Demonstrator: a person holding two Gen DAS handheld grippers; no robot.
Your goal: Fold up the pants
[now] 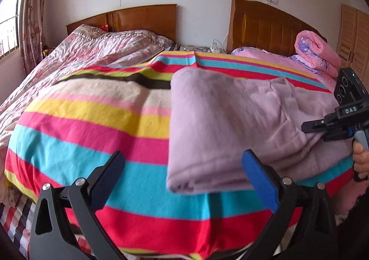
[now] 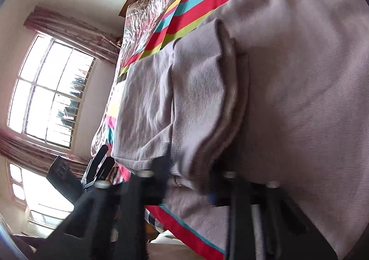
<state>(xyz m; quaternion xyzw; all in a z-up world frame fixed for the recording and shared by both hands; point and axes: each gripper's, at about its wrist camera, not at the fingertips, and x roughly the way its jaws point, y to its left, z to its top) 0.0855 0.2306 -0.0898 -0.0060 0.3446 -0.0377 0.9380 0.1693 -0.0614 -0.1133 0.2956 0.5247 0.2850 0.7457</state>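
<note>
The lilac pants (image 1: 230, 126) lie partly folded on my bed's striped blanket (image 1: 92, 126), a crumpled pink quilt (image 1: 96, 49) beyond and a rolled pink duvet (image 1: 318, 52) at the right headboard. My left tool (image 1: 182, 167) hangs spread wide at their near folded edge, touching nothing. My right tool (image 2: 191, 167) pinches the pants' edge.

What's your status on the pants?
Left gripper open, empty, at the fold's near edge. Right gripper shut on lilac pants, folded on striped blanket. Nothing in the way.
</note>
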